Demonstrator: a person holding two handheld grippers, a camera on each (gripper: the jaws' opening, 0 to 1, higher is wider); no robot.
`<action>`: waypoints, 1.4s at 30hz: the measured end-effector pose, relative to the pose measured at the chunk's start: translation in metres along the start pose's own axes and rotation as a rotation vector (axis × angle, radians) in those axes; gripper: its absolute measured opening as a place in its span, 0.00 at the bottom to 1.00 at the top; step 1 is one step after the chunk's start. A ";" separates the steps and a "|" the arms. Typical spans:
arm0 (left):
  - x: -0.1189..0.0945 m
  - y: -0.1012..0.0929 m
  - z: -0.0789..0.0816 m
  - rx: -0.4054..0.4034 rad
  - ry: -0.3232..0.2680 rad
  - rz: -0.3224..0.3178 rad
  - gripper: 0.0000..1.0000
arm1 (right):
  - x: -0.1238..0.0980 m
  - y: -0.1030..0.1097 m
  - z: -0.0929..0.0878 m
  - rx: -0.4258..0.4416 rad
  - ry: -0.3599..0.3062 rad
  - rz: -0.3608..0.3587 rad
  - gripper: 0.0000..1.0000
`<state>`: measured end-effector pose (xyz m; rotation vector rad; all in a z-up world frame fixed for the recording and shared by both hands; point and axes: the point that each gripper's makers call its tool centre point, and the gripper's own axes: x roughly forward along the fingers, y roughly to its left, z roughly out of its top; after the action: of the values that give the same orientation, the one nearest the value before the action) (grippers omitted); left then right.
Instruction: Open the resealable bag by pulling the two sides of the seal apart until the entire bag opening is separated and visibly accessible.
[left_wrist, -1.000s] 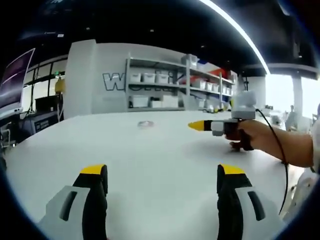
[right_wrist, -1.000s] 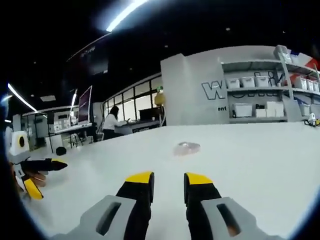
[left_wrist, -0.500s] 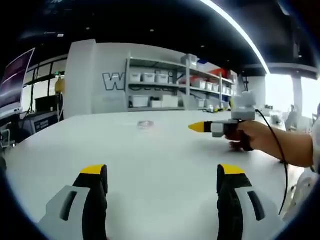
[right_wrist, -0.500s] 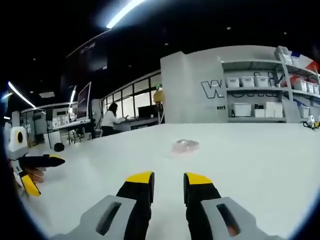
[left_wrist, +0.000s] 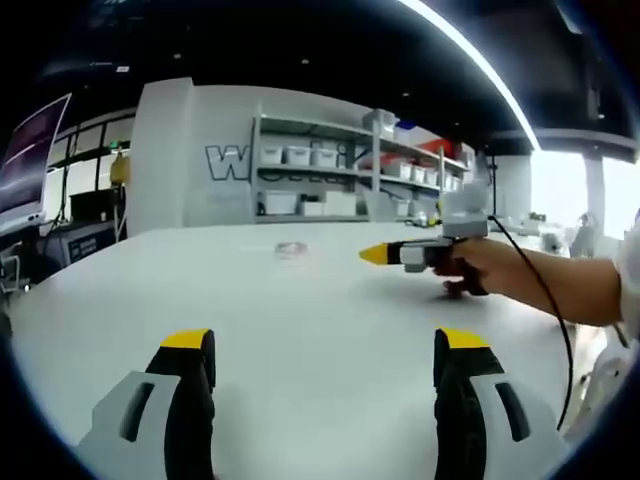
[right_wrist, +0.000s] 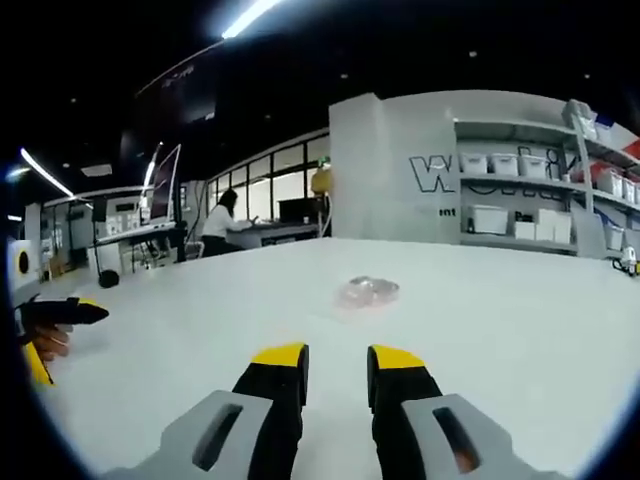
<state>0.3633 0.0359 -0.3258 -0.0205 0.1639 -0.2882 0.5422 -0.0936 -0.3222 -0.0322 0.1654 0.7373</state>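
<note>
The left gripper's (left_wrist: 325, 355) fingers stand wide apart over the white desk (left_wrist: 330, 300); the right gripper's (right_wrist: 333, 365) are narrow, nearly closed, empty. The clear bag (right_wrist: 367, 291) lies flat toward the desk's far edge.

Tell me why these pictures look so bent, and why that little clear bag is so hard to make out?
Both views come through a fisheye lens, so the white table bulges and the ceiling light strip curves in the left gripper view. The resealable bag lies far off in the right gripper view, small, see-through and soft; in the left gripper view it is a faint smudge, and the windows glare white.
</note>
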 end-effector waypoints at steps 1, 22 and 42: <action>0.001 -0.001 -0.001 0.001 0.000 0.000 0.90 | 0.004 -0.002 0.001 -0.007 0.000 -0.002 0.21; 0.000 -0.005 -0.008 0.002 0.008 -0.006 0.90 | 0.046 -0.026 -0.003 -0.038 0.043 -0.017 0.21; -0.010 0.001 -0.005 -0.009 0.006 -0.014 0.90 | 0.072 -0.009 -0.001 -0.128 0.066 -0.003 0.17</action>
<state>0.3532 0.0399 -0.3293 -0.0296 0.1707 -0.3015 0.6006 -0.0518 -0.3352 -0.1785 0.1810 0.7435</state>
